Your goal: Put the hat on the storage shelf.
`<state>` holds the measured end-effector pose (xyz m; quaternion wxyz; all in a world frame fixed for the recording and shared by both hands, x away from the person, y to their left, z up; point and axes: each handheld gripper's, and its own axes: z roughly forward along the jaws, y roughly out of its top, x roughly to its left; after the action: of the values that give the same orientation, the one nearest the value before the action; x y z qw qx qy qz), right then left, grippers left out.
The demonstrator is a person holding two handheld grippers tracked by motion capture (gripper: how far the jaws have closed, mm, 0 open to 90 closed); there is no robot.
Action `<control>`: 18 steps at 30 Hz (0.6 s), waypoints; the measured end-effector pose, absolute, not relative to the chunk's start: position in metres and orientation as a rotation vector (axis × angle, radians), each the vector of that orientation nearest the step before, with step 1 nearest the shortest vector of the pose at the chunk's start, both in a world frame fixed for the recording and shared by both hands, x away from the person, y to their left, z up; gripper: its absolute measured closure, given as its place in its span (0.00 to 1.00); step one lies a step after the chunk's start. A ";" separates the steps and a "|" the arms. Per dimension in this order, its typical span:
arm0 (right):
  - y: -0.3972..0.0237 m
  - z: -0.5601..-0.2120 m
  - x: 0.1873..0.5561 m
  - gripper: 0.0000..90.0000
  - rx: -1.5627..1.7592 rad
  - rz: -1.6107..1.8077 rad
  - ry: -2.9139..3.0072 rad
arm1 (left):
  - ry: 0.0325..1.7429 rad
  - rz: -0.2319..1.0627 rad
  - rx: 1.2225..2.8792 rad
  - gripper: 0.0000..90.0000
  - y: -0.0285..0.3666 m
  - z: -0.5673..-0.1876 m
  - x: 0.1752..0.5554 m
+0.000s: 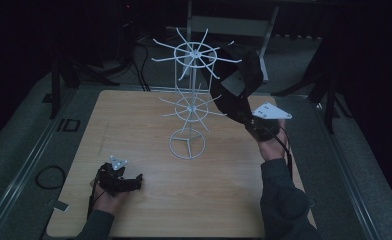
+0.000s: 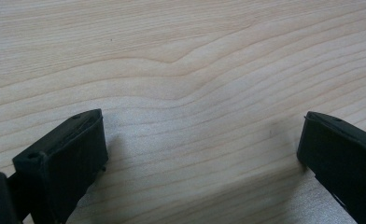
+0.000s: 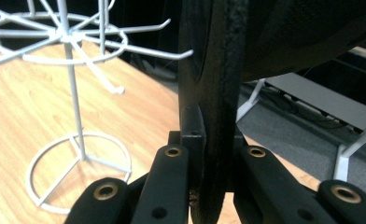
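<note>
Right claw (image 1: 247, 116) clamped on black bag (image 1: 236, 82), long axis up-left toward wire rack (image 1: 190, 107).

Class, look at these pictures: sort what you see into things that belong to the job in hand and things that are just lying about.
Belonging to the job:
- black strap-like item, clamped in the right gripper
- white wire hook stand
- wooden table

Just lying about:
- left gripper, open, resting on the table
- coiled cable on the floor
- white frame behind the table
</note>
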<state>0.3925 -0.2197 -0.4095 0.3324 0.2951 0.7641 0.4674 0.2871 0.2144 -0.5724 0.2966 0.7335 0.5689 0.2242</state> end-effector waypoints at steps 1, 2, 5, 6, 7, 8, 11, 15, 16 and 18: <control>-0.220 -0.409 0.393 0.95 0.771 1.221 1.996 | 1.513 0.596 1.950 0.02 0.214 -0.572 0.287; -0.218 -0.411 0.392 0.94 0.766 1.219 2.000 | 1.513 0.596 1.950 0.02 0.214 -0.572 0.287; -0.217 -0.411 0.392 0.92 0.763 1.216 2.002 | 1.513 0.597 1.950 0.02 0.214 -0.572 0.287; -0.217 -0.411 0.392 0.92 0.763 1.216 2.002 | 1.513 0.597 1.950 0.02 0.214 -0.572 0.287; -0.216 -0.410 0.391 0.85 0.759 1.209 1.998 | 1.513 0.597 1.951 0.02 0.214 -0.572 0.287; -0.216 -0.410 0.391 0.85 0.759 1.209 1.998 | 1.513 0.597 1.950 0.02 0.214 -0.572 0.287; -0.217 -0.407 0.389 0.70 0.777 1.232 2.015 | 1.512 0.596 1.952 0.02 0.214 -0.572 0.287; -0.217 -0.405 0.387 0.59 0.791 1.258 2.033 | 1.512 0.596 1.952 0.02 0.214 -0.572 0.287; -0.217 -0.405 0.387 0.54 0.794 1.265 2.043 | 1.512 0.597 1.952 0.02 0.214 -0.572 0.287; -0.217 -0.406 0.386 0.49 0.792 1.266 2.050 | 1.513 0.597 1.952 0.02 0.214 -0.572 0.287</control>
<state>0.3859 -0.2167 -0.4056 0.2982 0.2980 0.7716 0.4764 0.2871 0.2145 -0.5724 0.2961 0.7338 0.5687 0.2245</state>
